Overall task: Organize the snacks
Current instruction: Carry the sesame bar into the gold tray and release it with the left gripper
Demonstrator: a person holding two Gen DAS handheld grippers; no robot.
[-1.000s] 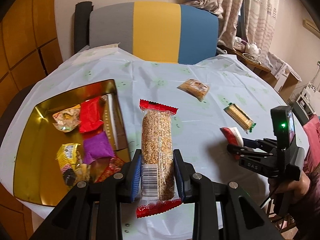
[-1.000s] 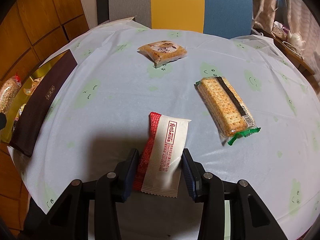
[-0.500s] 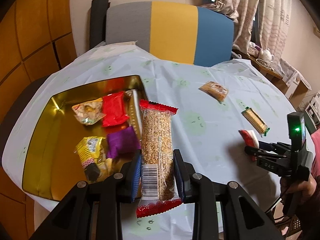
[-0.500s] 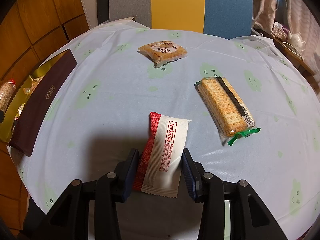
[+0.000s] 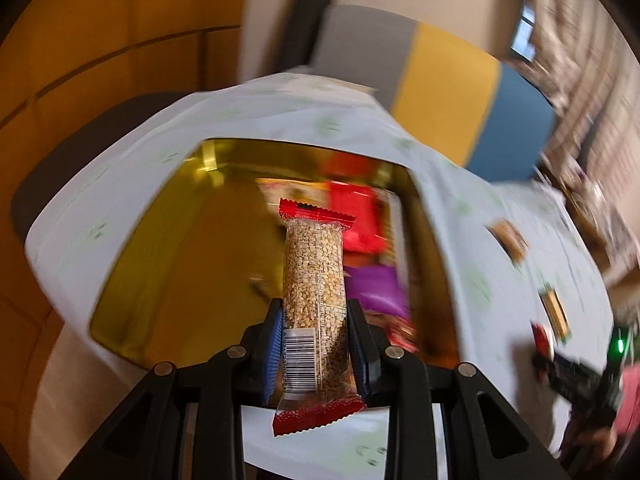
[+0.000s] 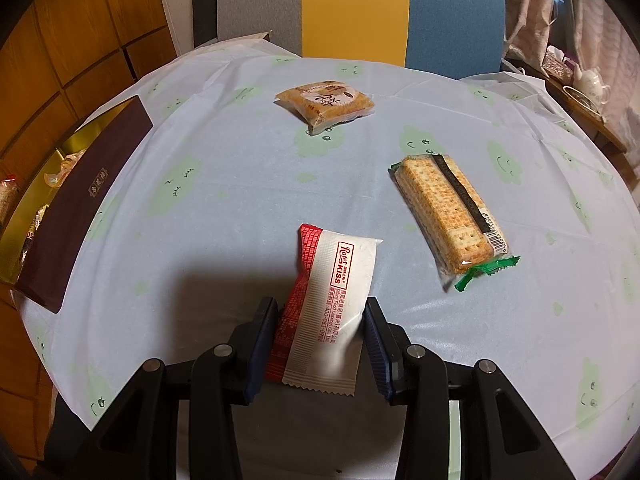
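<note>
My left gripper (image 5: 314, 312) is shut on a long grain bar (image 5: 314, 280) in clear wrap with red ends, held above the gold tin (image 5: 160, 264). The tin holds red (image 5: 356, 216) and purple (image 5: 374, 288) snack packs; this view is blurred. My right gripper (image 6: 320, 312) is shut on a red and white wafer pack (image 6: 330, 304) just above the tablecloth. The right gripper also shows at the right edge of the left wrist view (image 5: 560, 364).
A cracker pack (image 6: 446, 212) with green ends and a square cake pack (image 6: 326, 104) lie on the light tablecloth (image 6: 224, 184). The tin's dark wall (image 6: 86, 204) stands at the left. A grey, yellow and blue chair (image 6: 356, 8) is behind the table.
My left gripper has swung left with the grain bar, from over the tablecloth to above the tin. The right gripper and its wafer pack have stayed put.
</note>
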